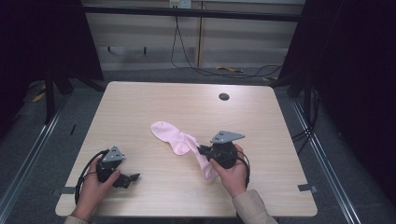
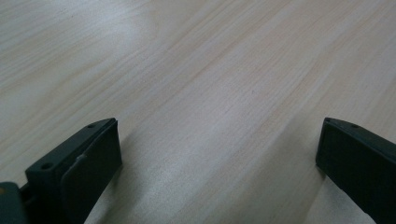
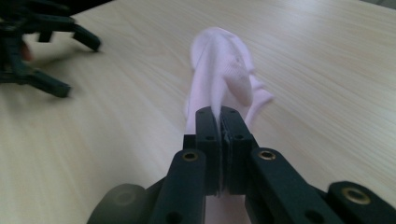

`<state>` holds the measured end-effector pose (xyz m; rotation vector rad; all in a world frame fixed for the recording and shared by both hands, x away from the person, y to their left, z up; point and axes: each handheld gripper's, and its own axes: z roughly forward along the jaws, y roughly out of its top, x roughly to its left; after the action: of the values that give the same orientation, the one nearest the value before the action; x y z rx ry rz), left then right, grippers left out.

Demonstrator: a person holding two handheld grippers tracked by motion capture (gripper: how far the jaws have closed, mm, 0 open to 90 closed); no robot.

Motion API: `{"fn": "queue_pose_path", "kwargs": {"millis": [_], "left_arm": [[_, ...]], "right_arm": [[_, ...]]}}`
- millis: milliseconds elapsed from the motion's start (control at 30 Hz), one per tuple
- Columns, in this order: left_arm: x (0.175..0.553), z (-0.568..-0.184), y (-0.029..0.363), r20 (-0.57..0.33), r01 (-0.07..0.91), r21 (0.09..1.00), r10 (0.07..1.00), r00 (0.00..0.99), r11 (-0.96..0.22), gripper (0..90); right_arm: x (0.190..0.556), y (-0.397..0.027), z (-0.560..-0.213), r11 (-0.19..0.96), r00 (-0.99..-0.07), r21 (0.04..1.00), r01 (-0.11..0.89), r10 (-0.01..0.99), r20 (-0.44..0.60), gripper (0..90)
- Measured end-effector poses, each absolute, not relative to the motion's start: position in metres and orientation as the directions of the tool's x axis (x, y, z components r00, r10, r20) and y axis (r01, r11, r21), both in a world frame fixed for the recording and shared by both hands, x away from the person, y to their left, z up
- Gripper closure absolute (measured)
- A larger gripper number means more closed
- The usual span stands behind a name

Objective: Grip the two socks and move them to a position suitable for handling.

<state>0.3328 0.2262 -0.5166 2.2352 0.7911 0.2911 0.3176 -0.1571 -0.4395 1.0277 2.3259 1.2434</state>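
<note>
We see a softly lit table (image 1: 154, 100) amid dark surroundings — faint shadows, slight glare in close views, blurred near edges.

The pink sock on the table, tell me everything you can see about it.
The pink sock is pale, soft-looking knit fabric, lying crumpled near the middle of the light wooden table. Its rounded end points away from the person, toward the far left, flat on the wood. Its near end is pinched between the shut jaws of the right gripper, and the cloth rises in a wrinkled ridge from the table to the jaws. Nothing else touches it.
</note>
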Motion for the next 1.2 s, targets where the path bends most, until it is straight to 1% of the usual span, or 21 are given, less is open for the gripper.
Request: {"fn": "queue_pose_path", "kwargs": {"millis": [133,367,467,500,533,567,600,633,767,800,867,967,1033,1067,1100,1200], "left_arm": [[0.333,-0.517,0.226,-0.031,0.451,0.711,0.617,0.786,-0.539,0.0],[0.333,-0.517,0.226,-0.031,0.451,0.711,0.618,0.786,-0.539,0.0],[0.333,-0.517,0.226,-0.031,0.452,0.711,0.618,0.786,-0.539,0.0],[0.333,-0.517,0.226,-0.030,0.451,0.711,0.618,0.786,-0.539,0.0],[0.333,-0.517,0.226,-0.030,0.452,0.711,0.618,0.786,-0.539,0.0],[0.333,-0.517,0.226,-0.030,0.452,0.711,0.618,0.786,-0.539,0.0],[0.333,-0.517,0.226,-0.031,0.452,0.711,0.618,0.785,-0.538,0.0],[0.333,-0.517,0.226,-0.031,0.452,0.711,0.618,0.785,-0.538,0.0],[0.333,-0.517,0.226,-0.031,0.452,0.711,0.618,0.785,-0.539,0.0],[0.333,-0.517,0.226,-0.032,0.452,0.711,0.618,0.786,-0.538,0.0],[0.333,-0.517,0.226,-0.031,0.452,0.711,0.618,0.786,-0.538,0.0],[0.333,-0.517,0.226,-0.031,0.452,0.711,0.618,0.786,-0.538,0.0],[0.333,-0.517,0.226,-0.032,0.452,0.712,0.618,0.786,-0.538,0.0],[0.333,-0.517,0.226,-0.032,0.452,0.712,0.618,0.786,-0.538,0.0],[0.333,-0.517,0.226,-0.031,0.452,0.711,0.618,0.786,-0.538,0.0],[0.333,-0.517,0.226,-0.031,0.452,0.711,0.618,0.786,-0.539,0.0]], "right_arm": [[0.306,-0.134,-0.437,0.394,-0.757,0.822,0.410,0.650,0.065,87.5],[0.293,-0.086,-0.458,0.485,-0.848,0.789,0.376,0.524,0.082,87.4],[0.293,-0.077,-0.463,0.509,-0.863,0.778,0.367,0.498,0.081,86.3],[0.294,-0.072,-0.468,0.516,-0.862,0.774,0.368,0.500,0.076,77.0],[0.295,-0.070,-0.471,0.517,-0.865,0.772,0.371,0.495,0.084,73.1],[0.295,-0.070,-0.471,0.517,-0.865,0.772,0.371,0.495,0.084,73.1],[0.296,-0.070,-0.472,0.516,-0.864,0.776,0.363,0.499,0.073,66.5],[0.296,-0.071,-0.472,0.511,-0.863,0.776,0.371,0.499,0.083,64.8],[0.301,-0.078,-0.471,0.504,-0.851,0.778,0.374,0.521,0.071,64.8],[0.307,-0.084,-0.470,0.504,-0.832,0.777,0.376,0.552,0.045,65.3],[0.314,-0.091,-0.471,0.486,-0.812,0.779,0.396,0.582,0.049,65.3],[0.330,-0.103,-0.478,0.494,-0.765,0.764,0.415,0.644,-0.001,68.4],[0.338,-0.108,-0.482,0.510,-0.745,0.747,0.426,0.666,-0.030,72.4],[0.338,-0.108,-0.482,0.510,-0.745,0.747,0.426,0.666,-0.030,72.4],[0.347,-0.113,-0.487,0.510,-0.717,0.735,0.447,0.696,-0.046,75.4],[0.358,-0.115,-0.490,0.499,-0.690,0.733,0.461,0.721,-0.057,78.6]]}}
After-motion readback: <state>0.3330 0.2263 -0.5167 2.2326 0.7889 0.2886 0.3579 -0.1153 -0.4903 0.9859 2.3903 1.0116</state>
